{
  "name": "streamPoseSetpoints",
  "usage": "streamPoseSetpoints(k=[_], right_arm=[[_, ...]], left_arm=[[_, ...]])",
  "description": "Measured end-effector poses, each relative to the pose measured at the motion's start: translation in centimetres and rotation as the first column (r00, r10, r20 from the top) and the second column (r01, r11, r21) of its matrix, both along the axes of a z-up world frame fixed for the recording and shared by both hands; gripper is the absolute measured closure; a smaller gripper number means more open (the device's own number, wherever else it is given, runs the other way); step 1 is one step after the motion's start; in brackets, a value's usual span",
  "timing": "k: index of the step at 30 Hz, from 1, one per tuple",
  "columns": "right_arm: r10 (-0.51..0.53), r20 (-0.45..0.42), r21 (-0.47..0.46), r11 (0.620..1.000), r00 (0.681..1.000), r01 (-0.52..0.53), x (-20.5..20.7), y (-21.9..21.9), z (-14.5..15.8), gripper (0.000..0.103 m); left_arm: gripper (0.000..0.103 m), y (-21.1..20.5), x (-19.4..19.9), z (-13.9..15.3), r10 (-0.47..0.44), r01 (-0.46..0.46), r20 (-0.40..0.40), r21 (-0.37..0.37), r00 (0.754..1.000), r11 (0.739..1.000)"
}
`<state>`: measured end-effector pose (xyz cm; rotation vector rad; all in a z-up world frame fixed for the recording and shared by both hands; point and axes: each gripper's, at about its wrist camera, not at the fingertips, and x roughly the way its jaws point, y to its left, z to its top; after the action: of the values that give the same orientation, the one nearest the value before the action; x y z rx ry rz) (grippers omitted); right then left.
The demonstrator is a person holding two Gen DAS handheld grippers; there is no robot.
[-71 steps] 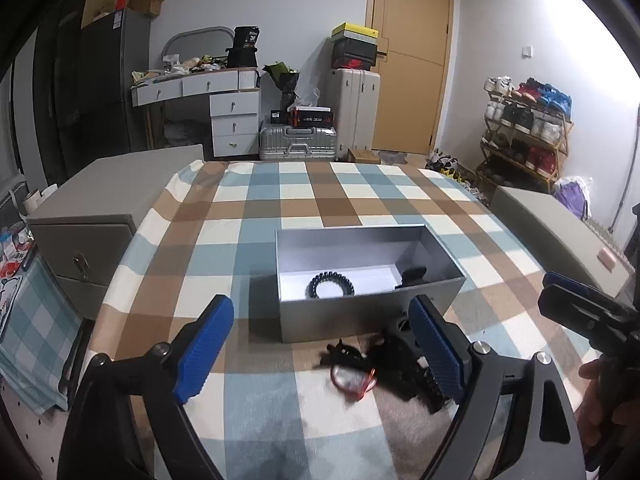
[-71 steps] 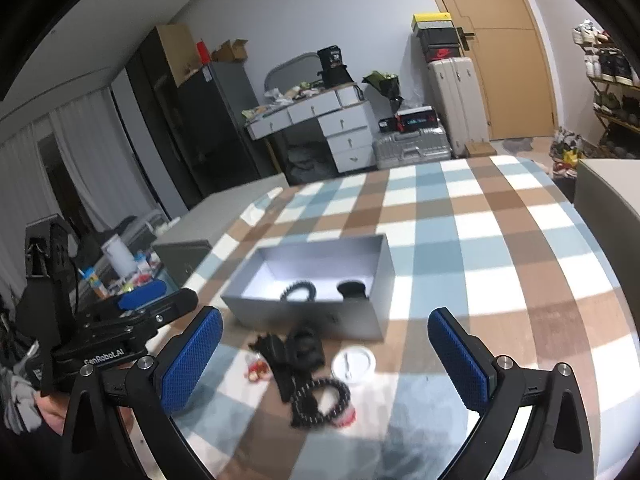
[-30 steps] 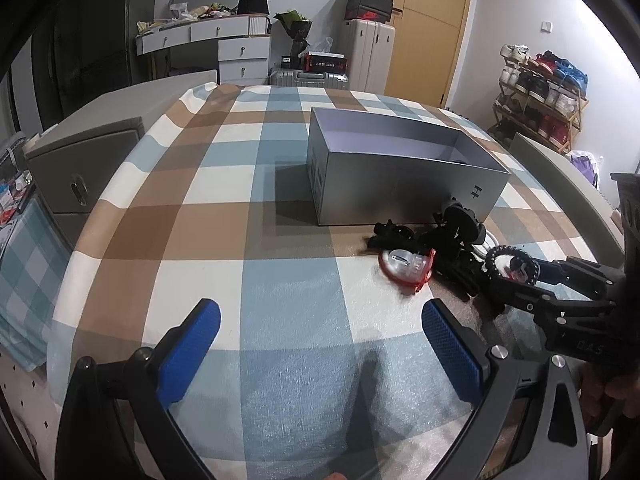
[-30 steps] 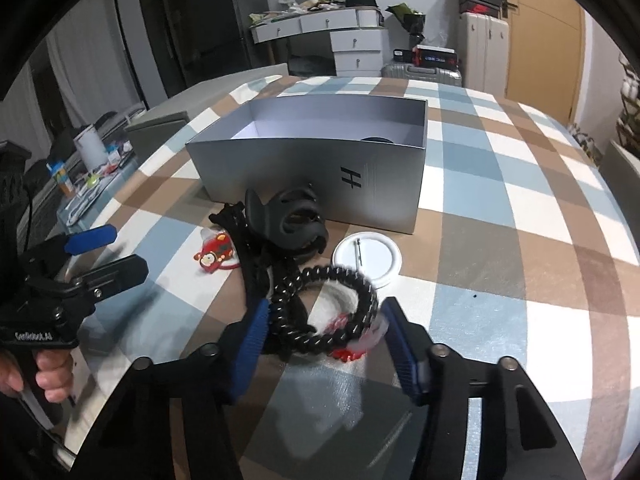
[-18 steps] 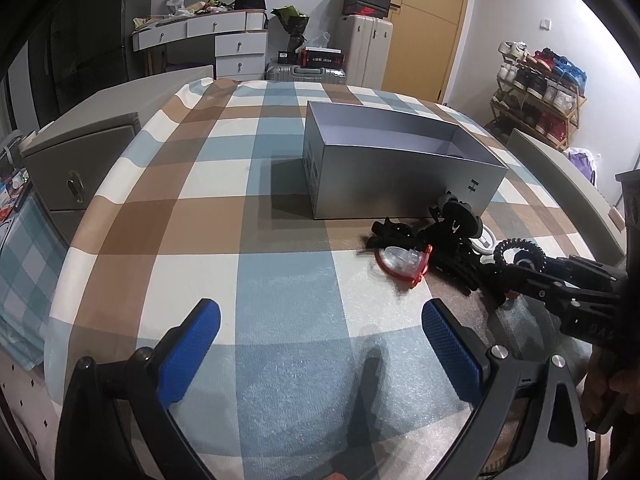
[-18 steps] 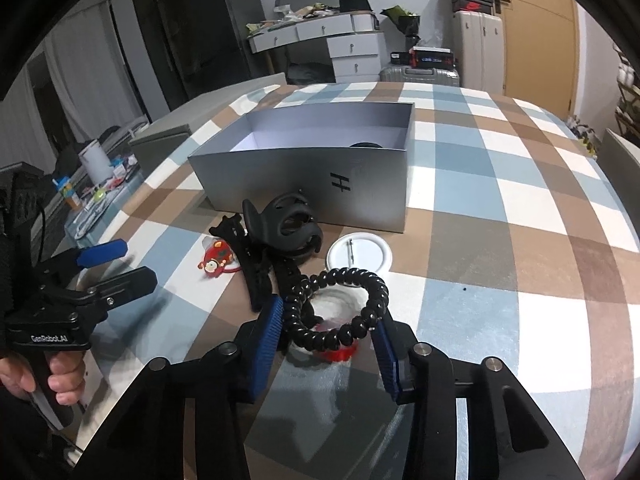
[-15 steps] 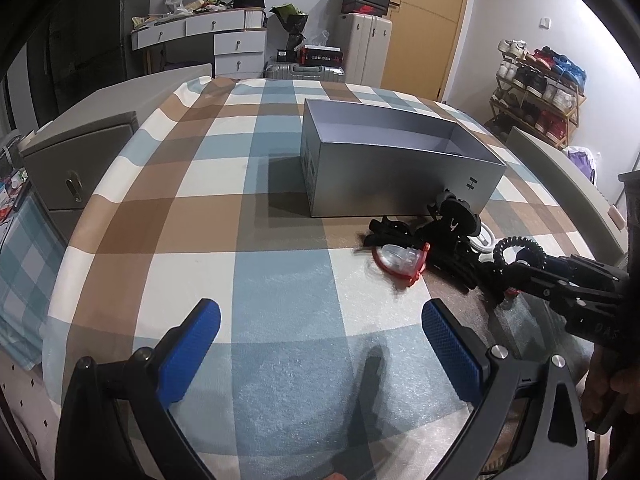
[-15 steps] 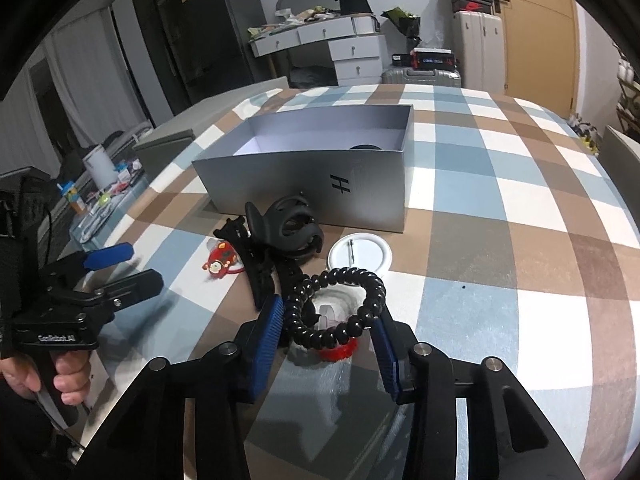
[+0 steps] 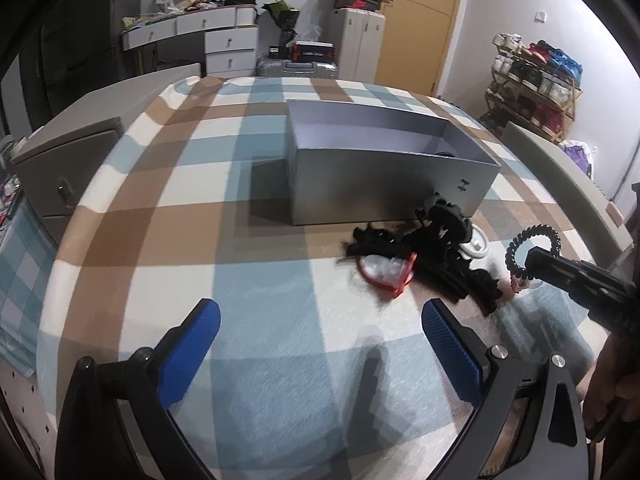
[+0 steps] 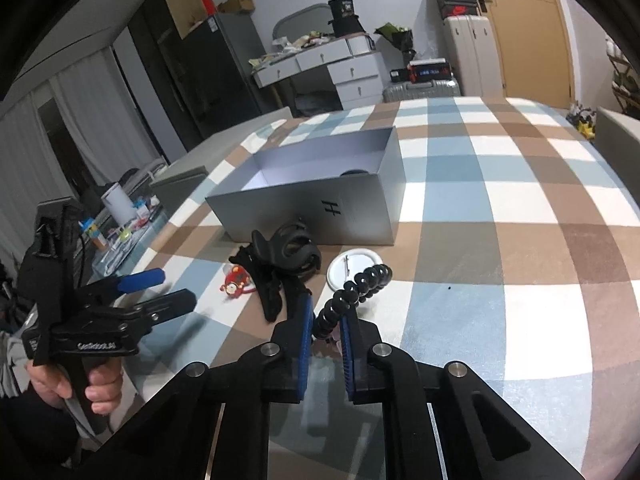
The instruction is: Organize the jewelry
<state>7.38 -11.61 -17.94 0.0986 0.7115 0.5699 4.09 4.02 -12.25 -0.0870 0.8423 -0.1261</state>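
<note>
My right gripper (image 10: 325, 314) is shut on a black spiral hair tie (image 10: 362, 284) and holds it lifted above the checked tablecloth; the tie also shows in the left wrist view (image 9: 532, 246). A grey open box (image 10: 316, 200) stands ahead of it, also in the left wrist view (image 9: 384, 168). In front of the box lie a black claw clip (image 10: 290, 250), black ties (image 10: 272, 296), a red charm (image 10: 236, 282) and a white round badge (image 10: 354, 274). My left gripper (image 9: 320, 336) is open and empty, low over the cloth, left of the pile.
A grey cabinet (image 9: 68, 148) stands beside the table's left edge. A desk with drawers (image 9: 200, 36), suitcases (image 9: 356, 44) and a shoe rack (image 9: 536, 76) are at the back of the room.
My right gripper has closed tight on the spiral hair tie and lifted it off the cloth, leaving the red and white item below. My left gripper has hardly moved.
</note>
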Motion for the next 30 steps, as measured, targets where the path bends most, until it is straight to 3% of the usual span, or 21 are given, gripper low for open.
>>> streamPoseSetpoints(k=[15,19,21,25,27,30], right_arm=[[-0.004,0.073,0.013,1.000,0.997,0.003,-1.3,-1.0,1.4,0.091],[-0.009,0.063,0.023,1.000,0.998,0.007,-1.3,-1.3,1.2,0.091],[-0.013,0.066,0.021,1.000,0.998,0.012,-1.4,-1.4,1.2,0.091],[-0.018,0.067,0.022,1.000,0.998,0.017,-1.4,-1.6,1.2,0.090],[-0.019,0.070,0.023,1.000,0.997,0.018,-1.4,-1.7,1.3,0.090],[-0.021,0.070,0.022,1.000,0.997,0.019,-1.5,-1.7,1.4,0.090]], left_arm=[[0.007,-1.7,2.1,0.8,-0.098,0.098,0.055,0.003,0.994,0.995],[0.022,-2.1,2.4,0.5,-0.126,0.126,0.040,0.005,0.991,0.992],[0.034,-2.3,2.4,0.4,-0.137,0.137,0.031,0.007,0.990,0.991],[0.045,-2.7,2.4,0.2,-0.163,0.163,0.021,0.006,0.986,0.987],[0.059,-2.8,2.4,0.1,-0.179,0.179,0.009,-0.005,0.984,0.984],[0.060,-2.9,2.3,0.2,-0.196,0.196,0.007,-0.018,0.981,0.980]])
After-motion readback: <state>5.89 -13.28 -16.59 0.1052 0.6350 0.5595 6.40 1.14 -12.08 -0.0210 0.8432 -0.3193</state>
